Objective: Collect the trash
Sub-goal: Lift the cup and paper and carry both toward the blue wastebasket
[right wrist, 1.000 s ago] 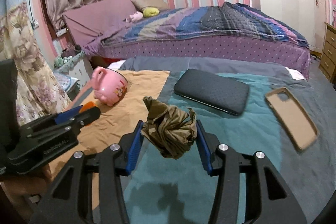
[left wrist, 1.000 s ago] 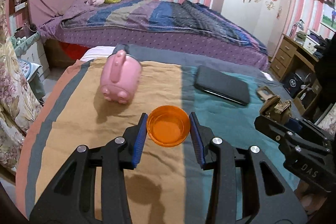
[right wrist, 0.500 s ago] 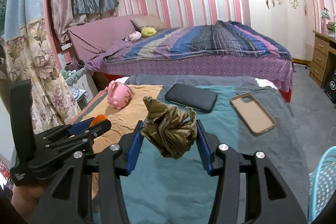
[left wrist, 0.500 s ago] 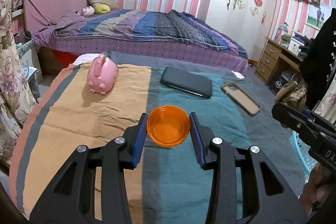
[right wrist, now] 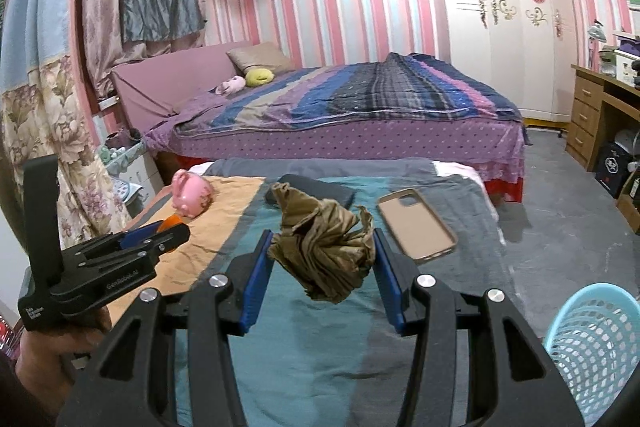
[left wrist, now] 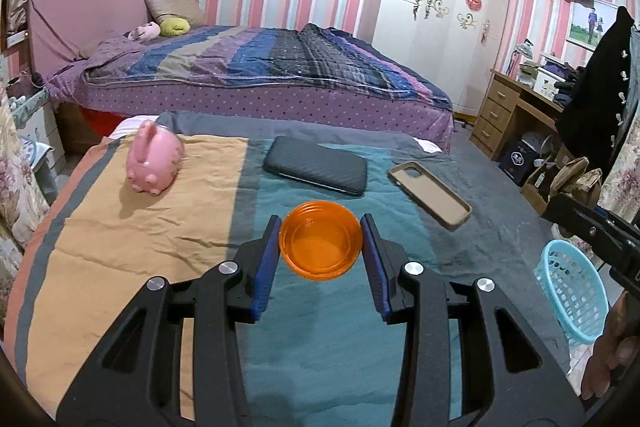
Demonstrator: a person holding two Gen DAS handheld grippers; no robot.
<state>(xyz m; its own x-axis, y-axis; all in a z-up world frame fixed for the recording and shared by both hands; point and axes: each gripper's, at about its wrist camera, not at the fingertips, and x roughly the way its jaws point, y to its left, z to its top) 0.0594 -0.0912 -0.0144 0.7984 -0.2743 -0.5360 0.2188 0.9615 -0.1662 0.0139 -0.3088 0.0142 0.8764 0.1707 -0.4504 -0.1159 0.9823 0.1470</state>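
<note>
While the left gripper (left wrist: pixel 321 247) pinched an orange lid (left wrist: pixel 321 245) between its fingers, the right gripper (right wrist: pixel 323 257) clamped crumpled brown paper (right wrist: pixel 323 245) near a blue basket (right wrist: pixel 592 343).

Right claw (right wrist: pixel 322 259) clamps crumpled brown paper (right wrist: pixel 324 247).

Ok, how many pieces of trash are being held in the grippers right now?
2. An orange lid sits clamped in the left gripper, and a crumpled brown paper wad in the right gripper. Both hang above the bedspread.
</note>
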